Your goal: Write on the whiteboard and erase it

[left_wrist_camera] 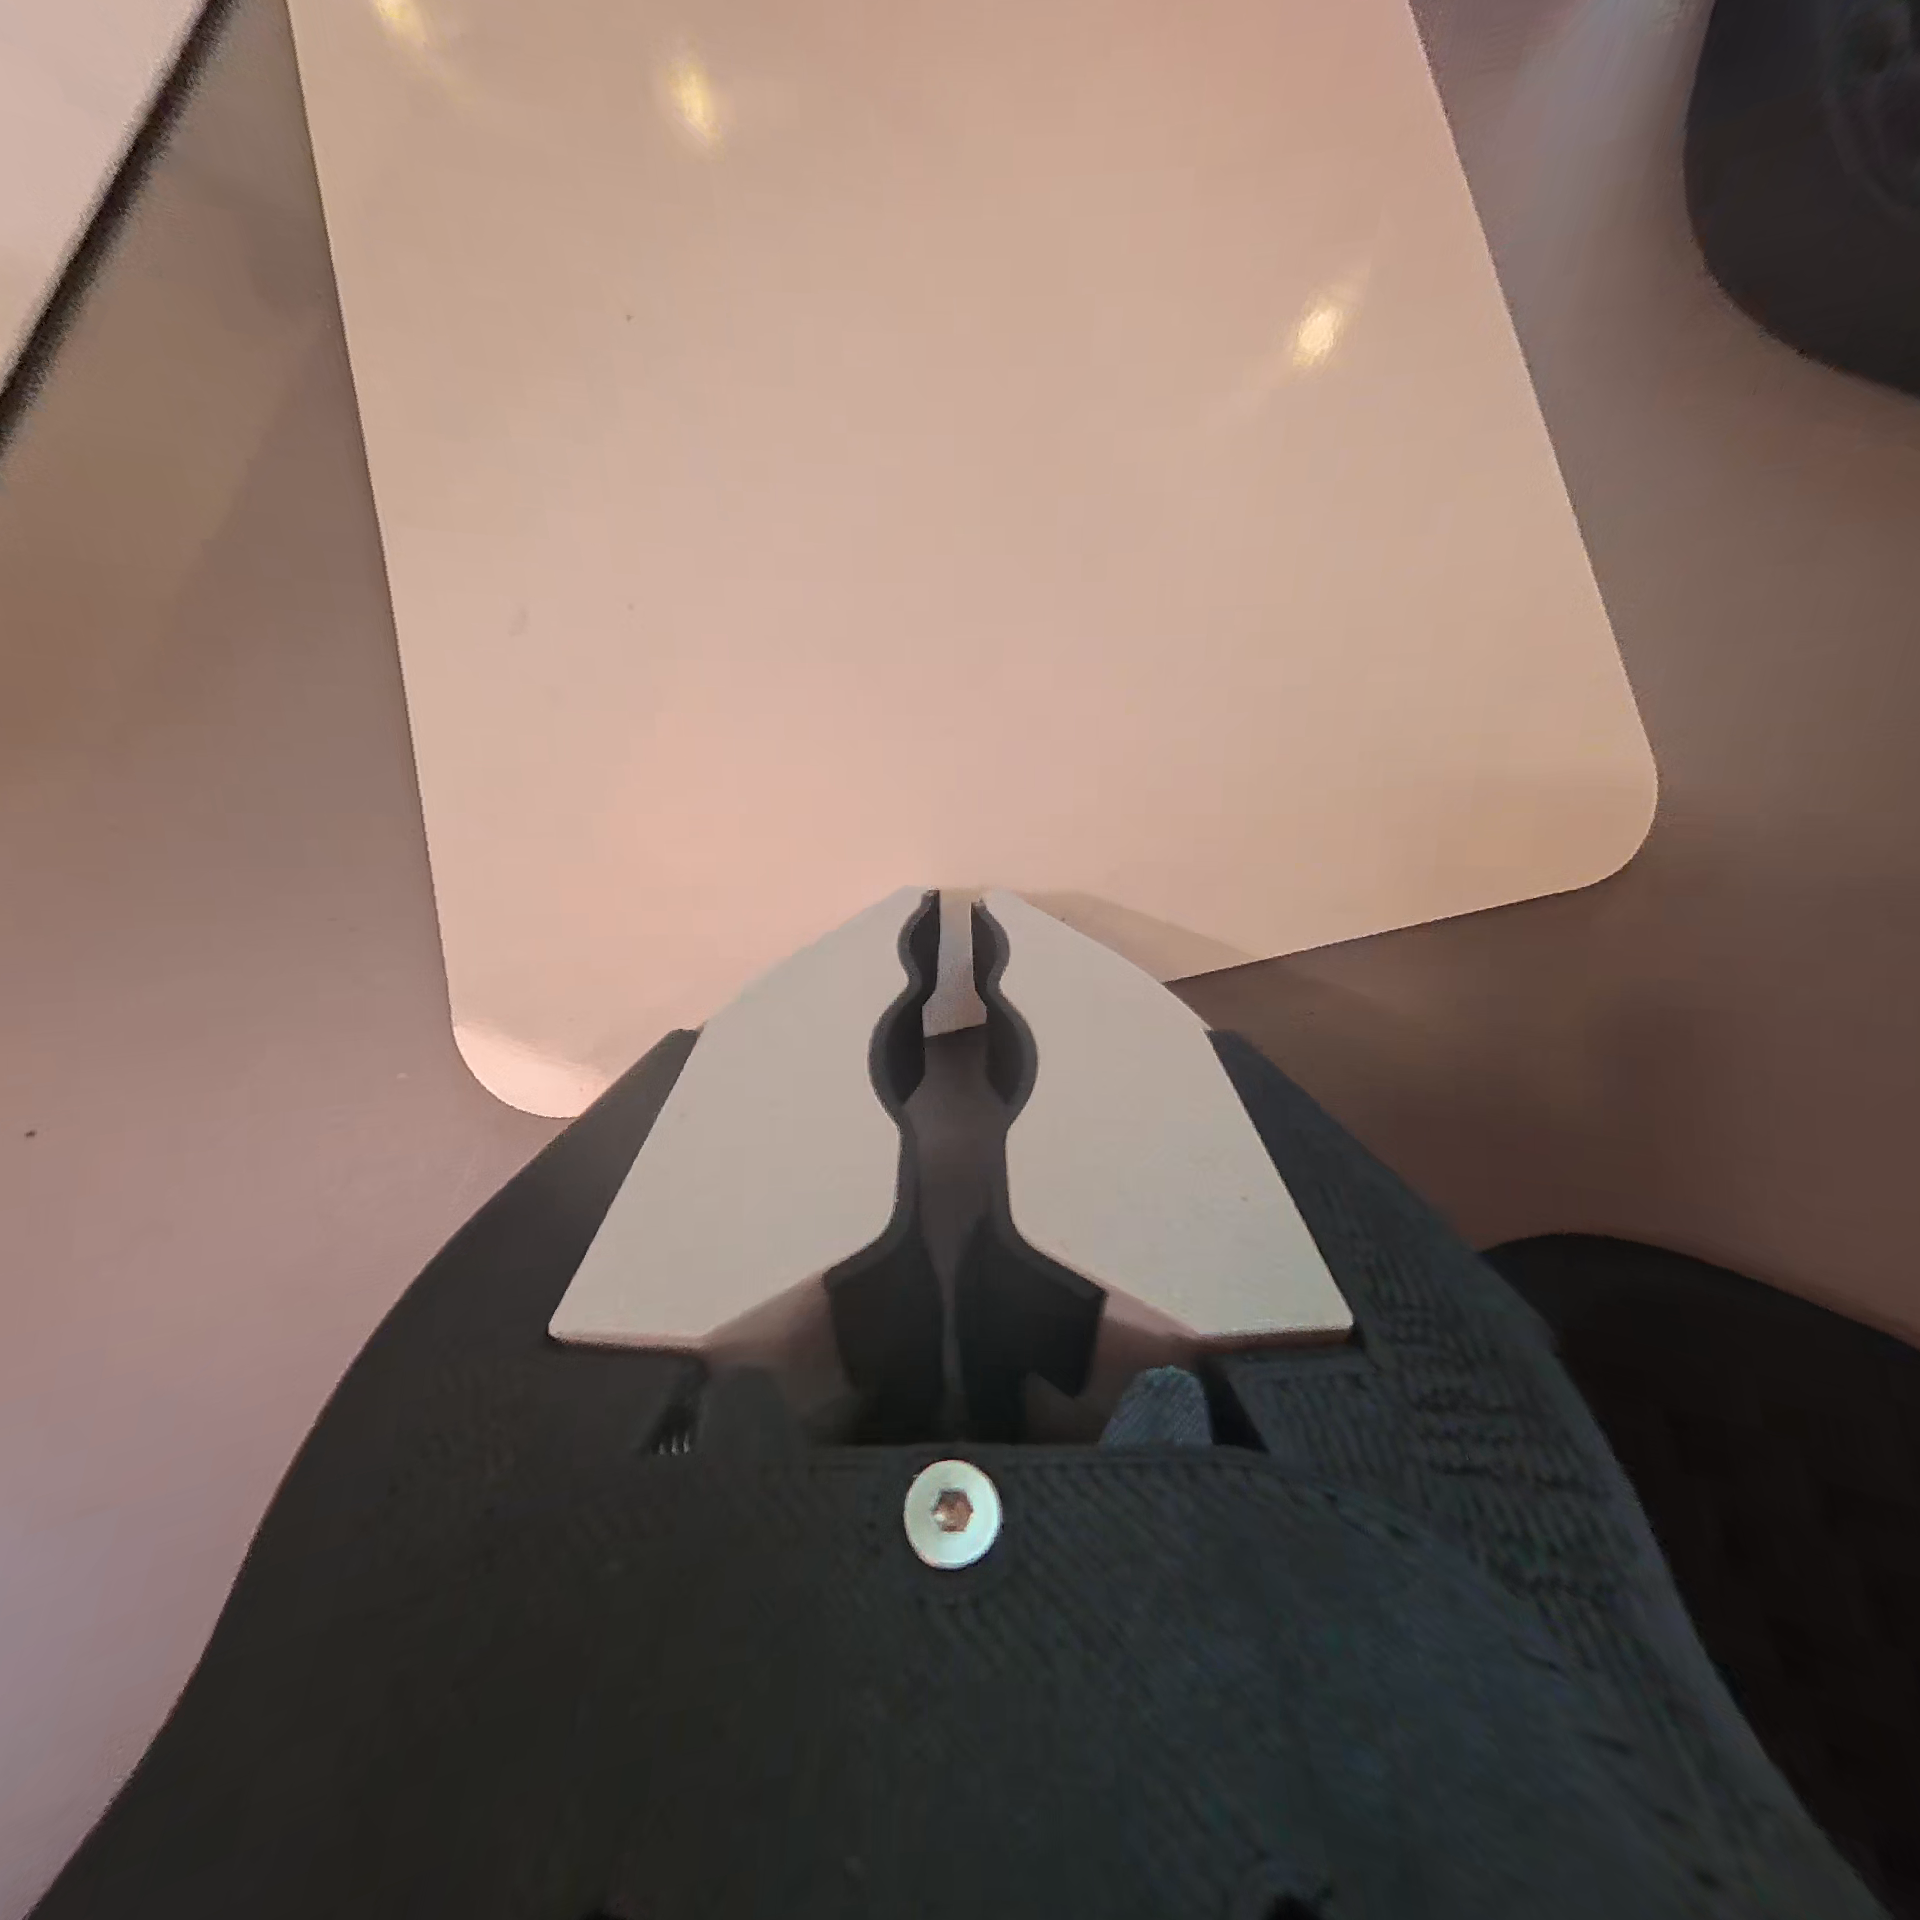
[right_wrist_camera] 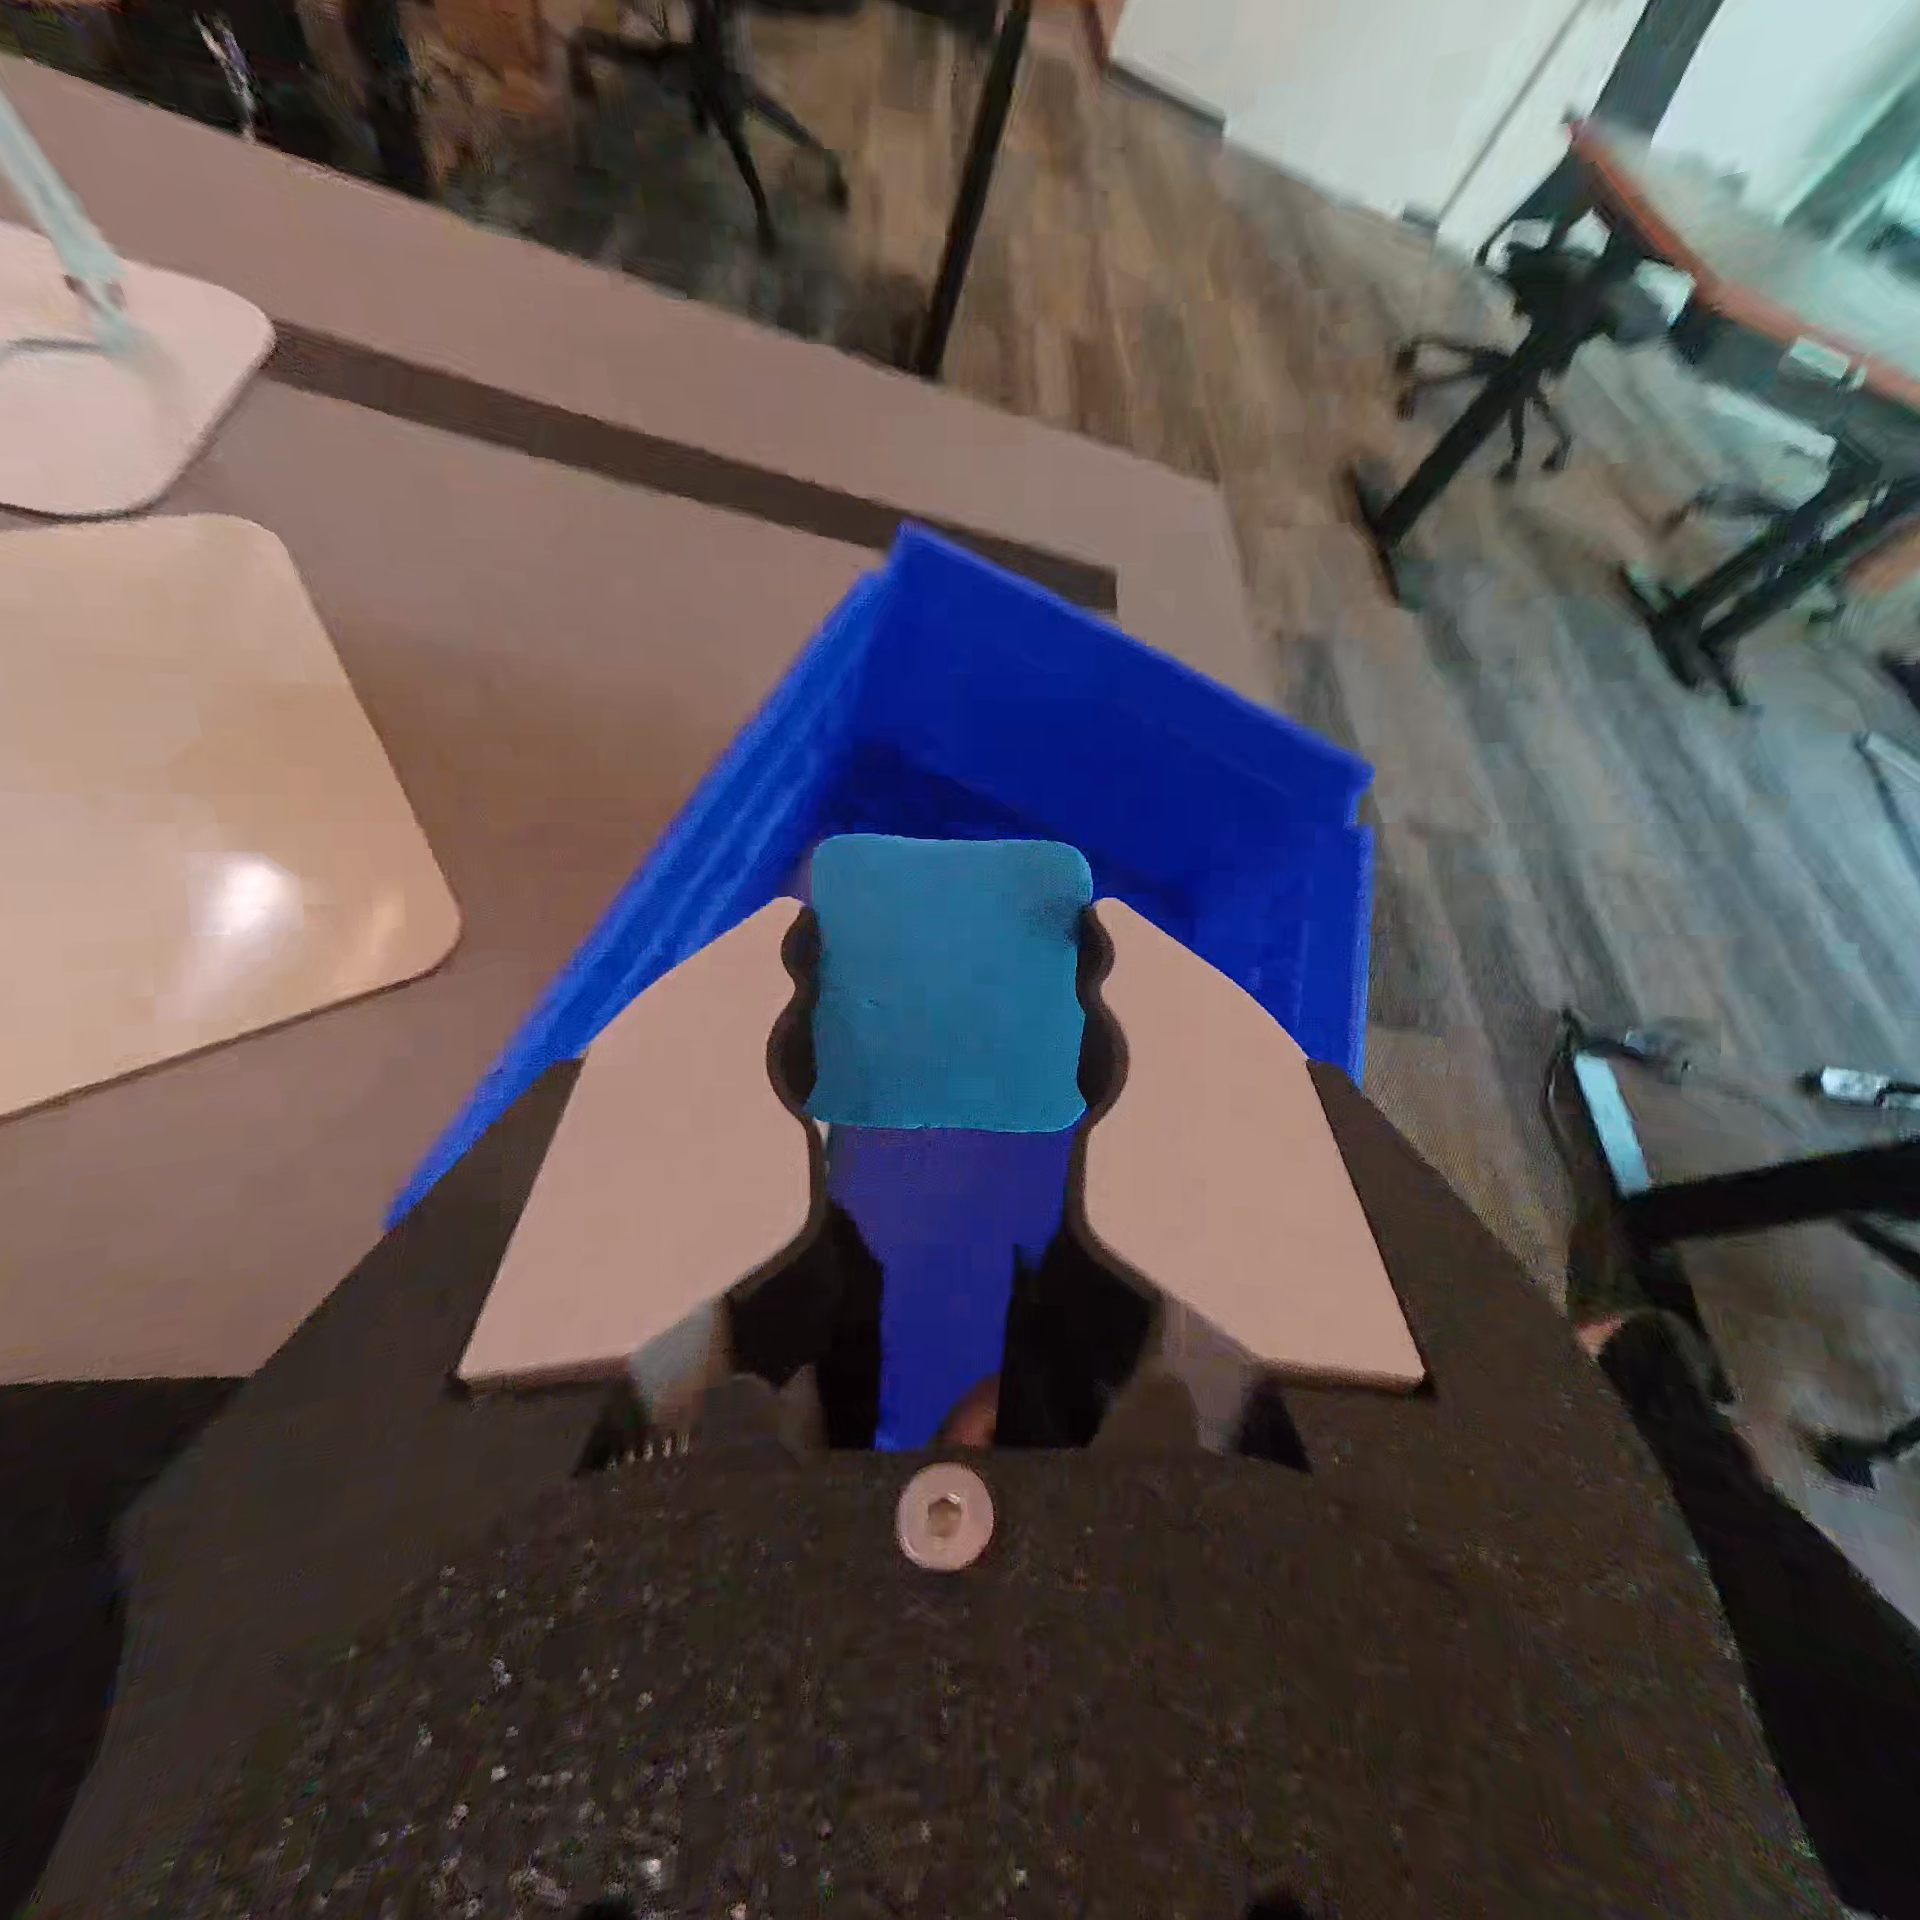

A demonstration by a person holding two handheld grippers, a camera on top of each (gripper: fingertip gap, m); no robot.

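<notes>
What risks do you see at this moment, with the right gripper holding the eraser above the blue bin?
1. The right gripper grips the teal eraser only at its side edges, so it might slip or twist.
2. The blue bin stands near the table edge; a bump could push it off.
3. The left gripper pinches only the whiteboard edge, so the board may pivot.

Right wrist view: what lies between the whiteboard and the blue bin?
Only bare tabletop separates the whiteboard from the blue bin, seen in the right wrist view.
</notes>
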